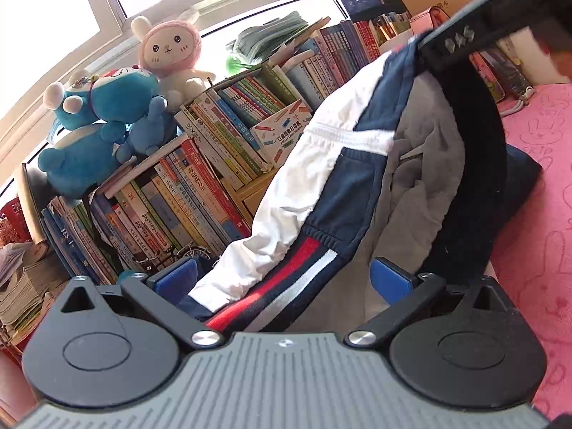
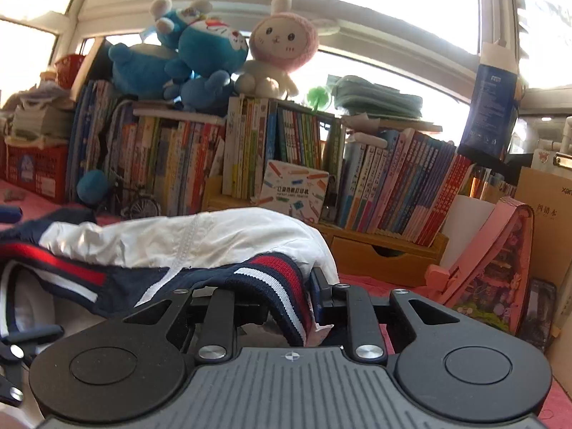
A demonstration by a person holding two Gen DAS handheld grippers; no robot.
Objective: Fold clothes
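- Right wrist view: right gripper clamps jacket hem, lifted.
- Left gripper: jaws wide, hem between, unpinched.
- Folding just begun; all folds remain.

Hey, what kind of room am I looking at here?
Probably a child's bedroom or study corner at home: plush toys sit on packed rows of children's books under a window, with a pink bunny-print blanket underfoot.

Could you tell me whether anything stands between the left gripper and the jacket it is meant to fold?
Nothing visible does. The jacket already lies between the open fingers of the left gripper, striped hem nearest the camera. The right gripper is shut on the striped hem too.
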